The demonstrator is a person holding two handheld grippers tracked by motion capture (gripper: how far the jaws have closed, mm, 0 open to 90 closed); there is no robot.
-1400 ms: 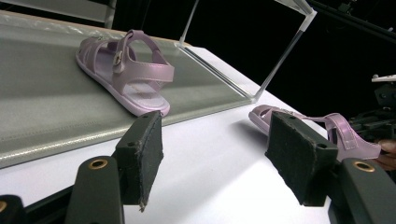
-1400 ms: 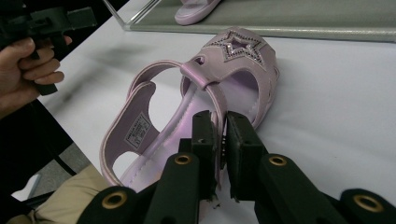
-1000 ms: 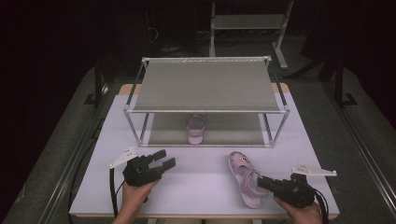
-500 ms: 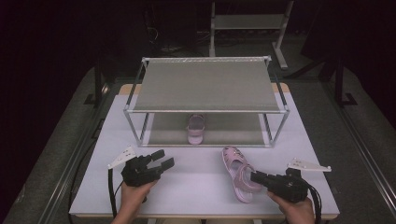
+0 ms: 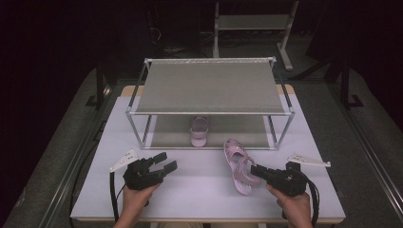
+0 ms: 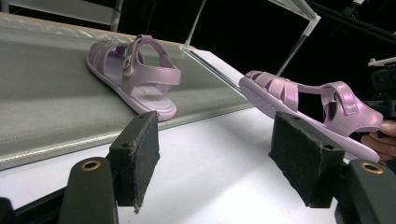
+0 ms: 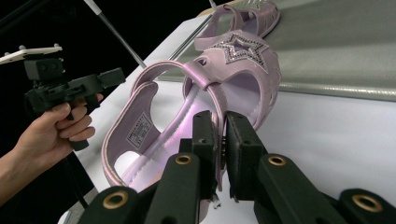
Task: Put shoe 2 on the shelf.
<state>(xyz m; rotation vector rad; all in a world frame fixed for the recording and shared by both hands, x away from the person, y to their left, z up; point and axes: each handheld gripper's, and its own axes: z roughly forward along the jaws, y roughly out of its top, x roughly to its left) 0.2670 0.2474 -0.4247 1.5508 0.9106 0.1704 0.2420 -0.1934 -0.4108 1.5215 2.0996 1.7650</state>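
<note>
Halfway, I'd say: one sandal (image 5: 199, 131) already sat on rack's (image 5: 209, 85) lower shelf, well ahead of both hand-held grippers. Right hand-held gripper (image 5: 255, 170) was clenched on strap of second sandal (image 5: 239, 164), toe aimed at rack. Left hand-held gripper (image 5: 164, 162) gaped empty. Glossy pink plastic, sparkly star; grey mesh shelves.

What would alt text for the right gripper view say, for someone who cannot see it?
The right gripper is shut on the strap of a pink sandal, tilted up off the white table. Behind lies a second sandal on the grey shelf. At left, a hand holds the left gripper.
</note>
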